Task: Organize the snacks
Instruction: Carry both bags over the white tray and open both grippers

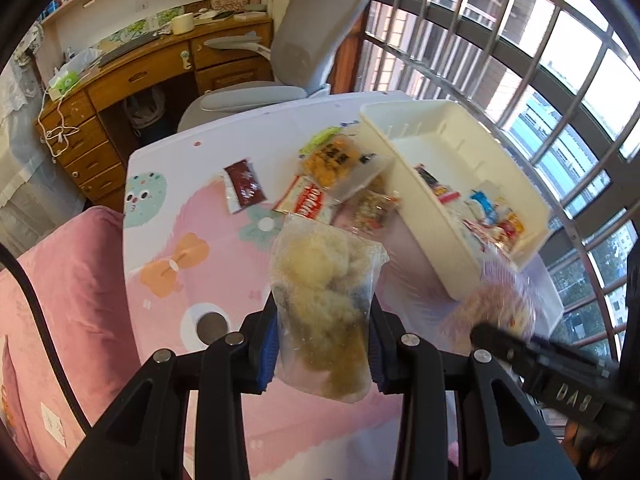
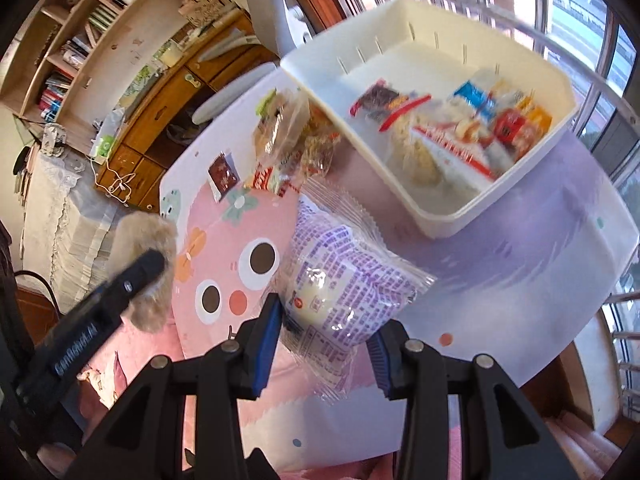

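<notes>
Snacks lie in two places beyond both grippers: loose on the pink cartoon table mat [image 1: 192, 248] and inside the cream plastic bin [image 1: 424, 216].

Left wrist view: the left gripper [image 1: 323, 340] is clamped on a clear bag of pale, fluffy snack [image 1: 324, 292], its blue pads pressing the bag's lower half from both sides while the top stands up ahead of the fingers. Ahead and slightly left, on the mat, lies a dark red sachet [image 1: 244, 186]; straight ahead sit a red-and-white packet [image 1: 306, 200], an orange packet [image 1: 332, 160] and a green-topped packet [image 1: 320, 138], bunched against the bin's near wall. The bin is ahead and to the right, with several small wrappers gathered at its right end. The right gripper [image 1: 496, 332] enters blurred from the lower right, carrying a purple-printed packet [image 1: 500, 300] just beside the bin's corner.

Right wrist view: the right gripper [image 2: 324, 340] holds the purple-printed packet [image 2: 344, 280] between its blue pads, the wrapper tilted up and to the right. The bin [image 2: 436, 212] stands ahead and to the right, holding a blurred heap of red, blue and orange wrappers. The loose packets lie ahead and left of the bin. The left gripper [image 2: 132, 276], blurred, reaches in from the left with the fluffy bag [image 2: 148, 248] in its jaws, over the mat's edge.
</notes>
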Demonstrator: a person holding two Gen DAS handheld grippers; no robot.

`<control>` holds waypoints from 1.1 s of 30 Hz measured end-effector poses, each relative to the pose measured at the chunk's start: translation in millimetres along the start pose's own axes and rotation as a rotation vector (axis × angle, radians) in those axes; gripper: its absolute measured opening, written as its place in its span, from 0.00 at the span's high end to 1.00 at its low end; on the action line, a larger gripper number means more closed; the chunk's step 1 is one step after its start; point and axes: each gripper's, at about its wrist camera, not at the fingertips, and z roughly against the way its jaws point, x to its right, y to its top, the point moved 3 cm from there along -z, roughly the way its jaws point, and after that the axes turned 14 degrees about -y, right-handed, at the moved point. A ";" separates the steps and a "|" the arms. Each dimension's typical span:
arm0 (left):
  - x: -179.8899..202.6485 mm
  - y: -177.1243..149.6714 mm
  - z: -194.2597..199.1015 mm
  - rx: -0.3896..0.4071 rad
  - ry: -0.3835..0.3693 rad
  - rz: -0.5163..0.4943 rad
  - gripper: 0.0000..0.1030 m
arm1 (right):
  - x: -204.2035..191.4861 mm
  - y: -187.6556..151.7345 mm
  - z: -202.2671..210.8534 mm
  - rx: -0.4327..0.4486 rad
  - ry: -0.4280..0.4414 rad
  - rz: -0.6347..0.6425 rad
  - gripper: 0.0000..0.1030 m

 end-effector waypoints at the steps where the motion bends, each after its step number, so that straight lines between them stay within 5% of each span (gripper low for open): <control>1: 4.8 -1.7 0.2 0.000 -0.007 0.000 0.66 | 2.4 2.4 3.8 0.013 -0.002 0.010 0.60; 13: 68.1 4.0 -13.7 0.059 -0.041 0.068 0.66 | 44.0 58.5 32.8 0.163 -0.038 0.230 0.60; 33: 171.4 58.8 -85.5 0.156 -0.047 0.159 0.66 | 120.7 152.6 16.9 0.174 -0.028 0.498 0.60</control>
